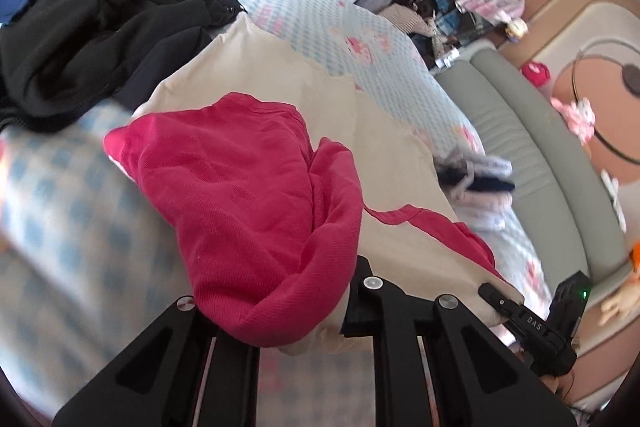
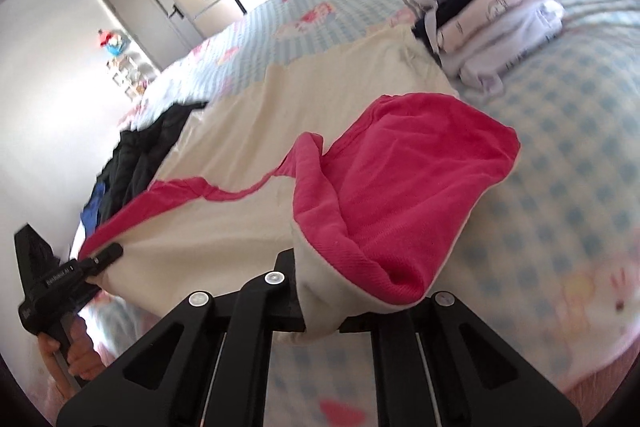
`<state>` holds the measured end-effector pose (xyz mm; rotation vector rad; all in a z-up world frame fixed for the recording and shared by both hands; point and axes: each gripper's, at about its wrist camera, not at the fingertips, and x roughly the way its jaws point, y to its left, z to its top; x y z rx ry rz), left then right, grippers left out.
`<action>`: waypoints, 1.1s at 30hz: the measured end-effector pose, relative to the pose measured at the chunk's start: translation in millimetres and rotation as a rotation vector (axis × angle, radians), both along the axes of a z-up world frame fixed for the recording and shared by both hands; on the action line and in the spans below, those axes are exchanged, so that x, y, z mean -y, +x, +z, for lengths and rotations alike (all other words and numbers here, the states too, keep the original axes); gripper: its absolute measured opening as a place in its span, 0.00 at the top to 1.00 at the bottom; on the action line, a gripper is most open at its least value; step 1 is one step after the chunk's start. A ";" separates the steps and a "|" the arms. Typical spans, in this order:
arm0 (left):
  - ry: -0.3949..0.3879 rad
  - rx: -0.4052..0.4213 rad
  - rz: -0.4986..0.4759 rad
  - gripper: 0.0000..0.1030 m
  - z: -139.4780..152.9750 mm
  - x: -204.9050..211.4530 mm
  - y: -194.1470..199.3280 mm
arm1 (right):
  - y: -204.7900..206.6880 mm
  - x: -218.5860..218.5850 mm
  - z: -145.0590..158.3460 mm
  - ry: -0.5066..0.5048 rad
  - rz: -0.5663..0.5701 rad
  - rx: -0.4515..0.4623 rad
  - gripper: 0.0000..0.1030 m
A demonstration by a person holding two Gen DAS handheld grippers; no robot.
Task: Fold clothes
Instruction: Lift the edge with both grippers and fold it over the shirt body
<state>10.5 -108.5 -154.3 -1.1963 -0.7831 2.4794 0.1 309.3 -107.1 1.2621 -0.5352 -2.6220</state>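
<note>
Left gripper (image 1: 280,323) clamped on the near hem of the cream-and-pink garment (image 2: 304,131), right gripper (image 2: 320,315) clamped on the hem beside it. Garment lies mid-bed (image 2: 560,155), pink lining turned up. Left of it: black heap (image 1: 100,27), unfolded. Right of it: folded stack (image 2: 488,7) (done). Current fold barely begun.

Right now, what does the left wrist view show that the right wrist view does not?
Only the left wrist view shows the grey-green padded bench beside the bed and the right claw seen from outside, shut on the garment's edge. Only the right wrist view shows the grey door, a hand and the left claw seen from outside. Both show the cream and pink garment, the dark clothes pile and the folded stack.
</note>
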 end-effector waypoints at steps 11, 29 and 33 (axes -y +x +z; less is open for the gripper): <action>0.032 0.031 -0.026 0.87 -1.9 10.0 57.2 | 56.1 -4.9 2.9 0.000 0.024 0.003 0.94; 0.020 0.087 -0.051 0.86 -18.1 8.3 55.9 | 47.1 -8.0 -16.8 -0.016 0.057 0.068 0.94; -0.006 0.084 -0.063 0.86 -17.2 5.0 59.0 | 47.1 -8.0 -20.2 -0.027 0.063 0.083 0.93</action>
